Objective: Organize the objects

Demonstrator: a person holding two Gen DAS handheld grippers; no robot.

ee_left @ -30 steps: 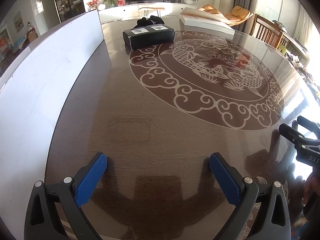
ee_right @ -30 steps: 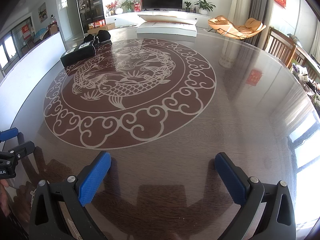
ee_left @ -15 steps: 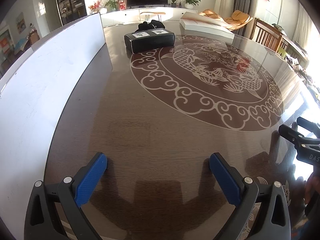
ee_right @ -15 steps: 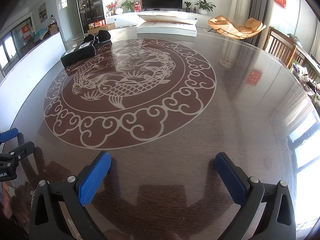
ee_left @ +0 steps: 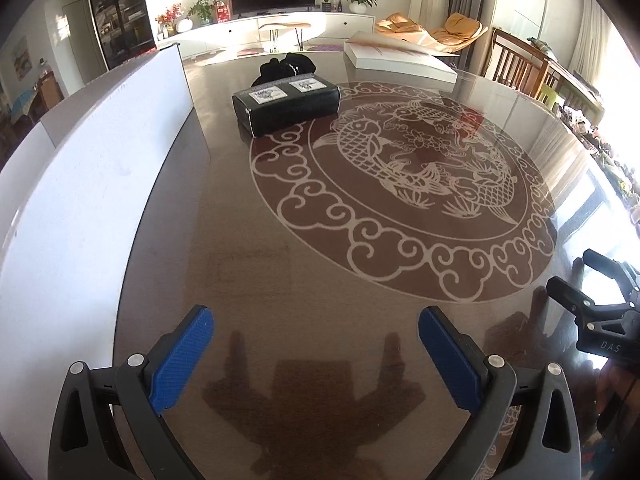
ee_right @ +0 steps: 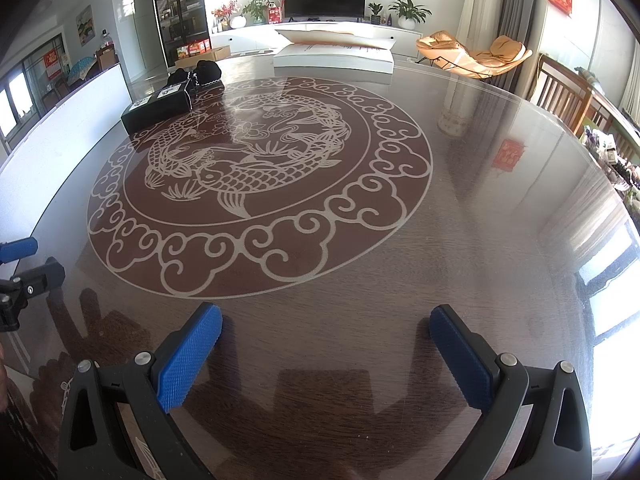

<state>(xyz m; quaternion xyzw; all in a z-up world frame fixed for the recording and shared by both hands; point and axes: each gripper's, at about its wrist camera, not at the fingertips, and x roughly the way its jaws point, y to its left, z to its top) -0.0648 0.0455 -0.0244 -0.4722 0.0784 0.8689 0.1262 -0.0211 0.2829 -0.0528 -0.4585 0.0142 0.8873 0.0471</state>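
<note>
A black rectangular case with two white labels lies at the far side of the round glass-topped table; a bundle of black fabric sits just behind it. In the right wrist view the case and the fabric are at the far left. My left gripper hovers open over the near table edge with nothing between its blue pads. My right gripper is also open and empty, over the near edge. Each gripper shows at the side of the other's view.
A tall white board stands along the table's left edge. A flat white box lies at the far edge. A carp-and-cloud medallion marks the table centre. Wooden chairs stand on the right.
The left wrist view has shifted slightly, so the black case sits a little farther right and nearer. The right gripper has not moved. Both stay open.
</note>
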